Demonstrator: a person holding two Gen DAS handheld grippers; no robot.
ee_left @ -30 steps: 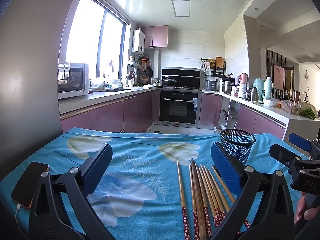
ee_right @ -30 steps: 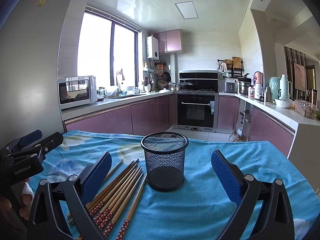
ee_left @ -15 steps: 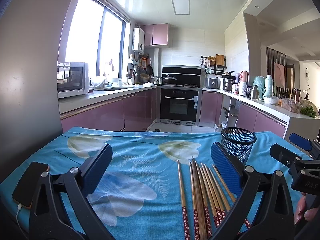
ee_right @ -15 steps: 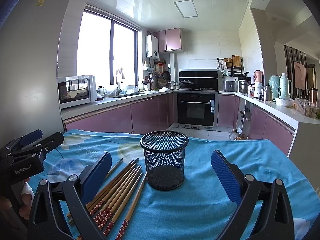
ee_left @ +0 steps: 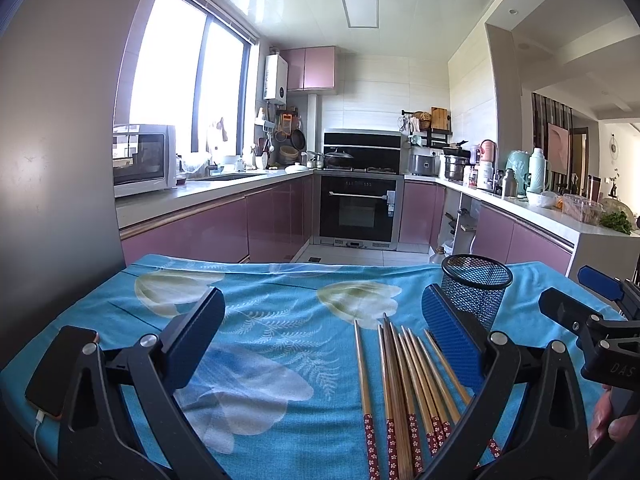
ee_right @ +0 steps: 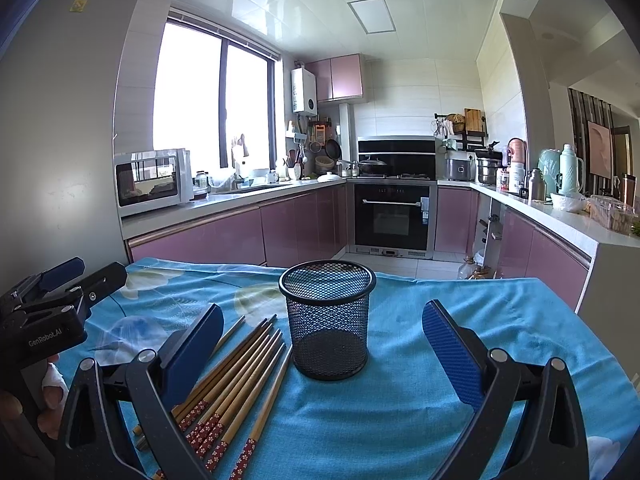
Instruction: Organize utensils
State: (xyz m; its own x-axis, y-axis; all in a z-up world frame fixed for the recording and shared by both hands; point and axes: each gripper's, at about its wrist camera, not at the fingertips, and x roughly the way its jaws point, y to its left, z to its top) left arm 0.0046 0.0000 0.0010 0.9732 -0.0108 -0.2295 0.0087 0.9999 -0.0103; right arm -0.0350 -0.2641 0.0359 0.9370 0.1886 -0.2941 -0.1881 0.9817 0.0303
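Several wooden chopsticks (ee_left: 404, 376) with red patterned ends lie side by side on the blue tablecloth (ee_left: 280, 320); they also show in the right wrist view (ee_right: 236, 372). A black mesh cup (ee_right: 328, 320) stands upright and empty just right of them, also seen in the left wrist view (ee_left: 476, 288). My left gripper (ee_left: 320, 336) is open and empty above the cloth, the chopsticks near its right finger. My right gripper (ee_right: 320, 348) is open and empty, facing the cup, jaws wider than it.
A phone (ee_left: 60, 368) on a cable lies at the table's left edge. The other gripper shows at the side of each view: the right one (ee_left: 592, 320), the left one (ee_right: 52, 304). Kitchen counters and an oven (ee_right: 392, 216) stand beyond the table.
Both views have shifted very slightly; the grippers stay open and nothing on the table has moved.
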